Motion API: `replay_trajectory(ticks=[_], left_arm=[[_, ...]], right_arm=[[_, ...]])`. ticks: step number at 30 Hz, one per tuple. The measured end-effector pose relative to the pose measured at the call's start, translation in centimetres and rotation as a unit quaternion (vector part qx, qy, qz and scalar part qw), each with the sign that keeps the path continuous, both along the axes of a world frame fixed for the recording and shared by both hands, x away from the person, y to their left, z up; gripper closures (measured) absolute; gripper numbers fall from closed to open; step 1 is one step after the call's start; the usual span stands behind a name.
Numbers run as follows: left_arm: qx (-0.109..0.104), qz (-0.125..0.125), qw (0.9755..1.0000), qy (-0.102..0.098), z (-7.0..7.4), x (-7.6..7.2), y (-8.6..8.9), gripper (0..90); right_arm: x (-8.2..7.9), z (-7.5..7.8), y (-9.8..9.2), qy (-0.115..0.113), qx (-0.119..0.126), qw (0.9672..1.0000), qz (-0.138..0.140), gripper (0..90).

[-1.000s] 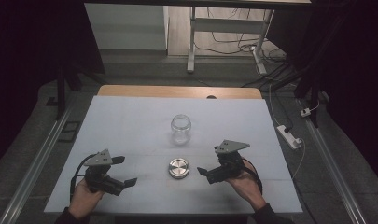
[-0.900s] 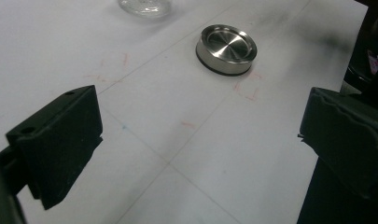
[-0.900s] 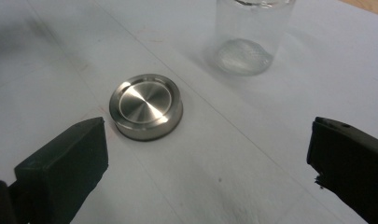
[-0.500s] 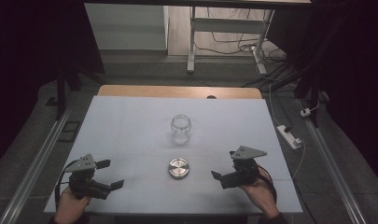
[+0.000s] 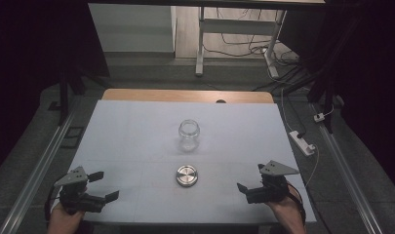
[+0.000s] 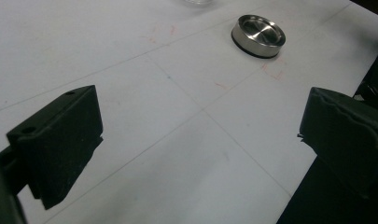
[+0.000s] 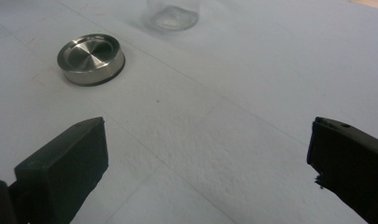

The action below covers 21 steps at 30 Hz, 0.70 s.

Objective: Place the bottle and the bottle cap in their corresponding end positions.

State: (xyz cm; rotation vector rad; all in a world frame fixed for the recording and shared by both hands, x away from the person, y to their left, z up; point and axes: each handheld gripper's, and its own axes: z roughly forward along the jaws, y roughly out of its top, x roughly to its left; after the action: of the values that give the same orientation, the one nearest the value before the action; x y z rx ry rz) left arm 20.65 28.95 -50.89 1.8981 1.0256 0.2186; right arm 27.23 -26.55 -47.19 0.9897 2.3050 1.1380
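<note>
Round metal lid [image 5: 187, 175] flat on the white table [image 5: 136, 126] (top face up, no long axis), near-centre, empty jar [image 5: 189, 134] upright just beyond, left gripper [image 5: 103, 185] near-left, right gripper [image 5: 242, 187] near-right, both wide, both well apart from lid.

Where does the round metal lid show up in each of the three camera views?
High view: the metal lid lies at lower centre of the white table, in front of the glass jar.
Left gripper view: the lid is at upper right.
Right gripper view: the lid is at upper left.
Shared landmark: the jar stands just behind the lid.
</note>
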Motion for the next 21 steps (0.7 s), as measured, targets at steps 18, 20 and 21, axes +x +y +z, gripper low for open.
replay_trajectory(ticks=[18, 20, 21], left_arm=[[0.008, 0.035, 0.9992, 0.017, -1.1, -1.5, 1.6, 0.2], [0.015, 0.036, 0.999, 0.022, -1.3, -1.6, 1.6, 0.2], [0.02, 0.038, 0.9988, 0.024, -1.4, -1.6, 1.6, 0.2]], right_arm=[[-2.4, -1.3, -3.6, 0.019, 0.0, 0.9981, -0.059, 0.0], [-2.5, -1.6, -3.8, 0.023, -0.001, 0.9978, -0.062, 0.0], [-2.6, -1.7, -3.9, 0.026, -0.002, 0.9976, -0.064, 0.0]])
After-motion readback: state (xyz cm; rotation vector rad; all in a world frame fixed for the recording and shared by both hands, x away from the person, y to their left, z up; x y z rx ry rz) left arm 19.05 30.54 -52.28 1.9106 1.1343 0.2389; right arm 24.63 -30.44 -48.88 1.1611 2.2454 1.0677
